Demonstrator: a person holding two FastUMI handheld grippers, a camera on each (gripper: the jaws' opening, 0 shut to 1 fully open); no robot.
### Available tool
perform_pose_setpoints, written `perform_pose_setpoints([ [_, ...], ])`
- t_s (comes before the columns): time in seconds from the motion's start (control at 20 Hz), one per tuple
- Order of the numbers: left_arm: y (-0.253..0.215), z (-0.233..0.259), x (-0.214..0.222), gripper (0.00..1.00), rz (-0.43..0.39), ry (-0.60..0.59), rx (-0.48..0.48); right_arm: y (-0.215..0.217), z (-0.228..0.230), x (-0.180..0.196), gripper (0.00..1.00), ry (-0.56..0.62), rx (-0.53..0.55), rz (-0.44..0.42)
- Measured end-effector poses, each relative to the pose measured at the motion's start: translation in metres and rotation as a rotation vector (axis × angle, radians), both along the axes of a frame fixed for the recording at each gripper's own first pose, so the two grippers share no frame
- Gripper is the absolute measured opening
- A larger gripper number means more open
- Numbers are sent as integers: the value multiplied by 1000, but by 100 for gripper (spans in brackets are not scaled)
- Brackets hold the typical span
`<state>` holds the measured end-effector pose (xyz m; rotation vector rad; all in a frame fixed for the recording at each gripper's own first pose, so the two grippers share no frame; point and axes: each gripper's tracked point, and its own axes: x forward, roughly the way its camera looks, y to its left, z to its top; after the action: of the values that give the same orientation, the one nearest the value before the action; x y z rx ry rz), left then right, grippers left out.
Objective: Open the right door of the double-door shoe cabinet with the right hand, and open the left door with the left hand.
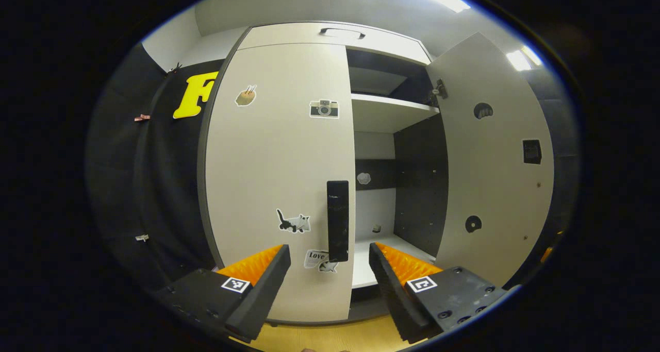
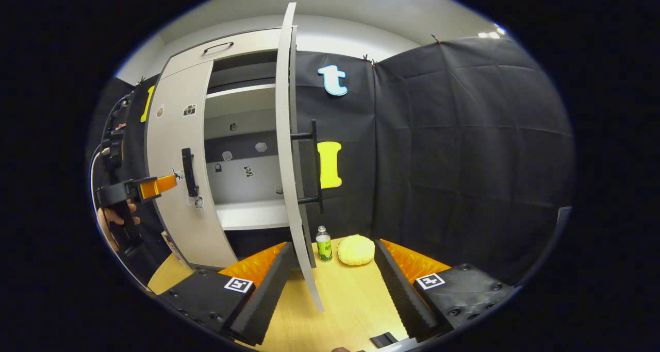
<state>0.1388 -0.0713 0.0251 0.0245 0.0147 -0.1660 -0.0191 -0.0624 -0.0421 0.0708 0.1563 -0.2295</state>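
Cabinet (image 2: 227,135) standing at the back left of the worktop (image 2: 350,295). Right door (image 2: 289,151) swung wide, edge-on in the right gripper view, shelves bared: that half done. Left door (image 1: 278,177) shut flush, handle (image 1: 337,220) untouched: that half left. Left gripper (image 1: 330,274) spread open, aimed at the handle, near but apart from it. Right gripper (image 2: 332,280) also spread open, empty, straddling the open door's lower edge without touching. Bottle (image 2: 323,244) and yellow lump (image 2: 356,250) near the worktop's back edge.
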Motion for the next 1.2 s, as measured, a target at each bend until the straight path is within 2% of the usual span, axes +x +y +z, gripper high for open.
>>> perform_pose_setpoints([
  [0.35, -16, -1, 55, 94, 12, 9, -46, 20, -9, -8, 100, 10, 22, 26],
  [0.5, -18, -3, 70, 86, 24, 17, -36, 30, -15, -11, 99, 19, 30, 48],
  [0.65, -21, -5, 81, 84, 30, 14, -8, 36, -25, -10, 100, 44, 42, 69],
  [0.8, -21, -5, 89, 73, 55, 14, -3, 33, -32, -8, 99, 55, 57, 68],
  [0.95, -19, -4, 94, 68, 80, 14, -8, 34, -34, -1, 99, 55, 69, 71],
  [1.2, -22, -5, 99, 46, 75, 28, -49, 40, -38, 8, 99, 54, 58, 115],
])
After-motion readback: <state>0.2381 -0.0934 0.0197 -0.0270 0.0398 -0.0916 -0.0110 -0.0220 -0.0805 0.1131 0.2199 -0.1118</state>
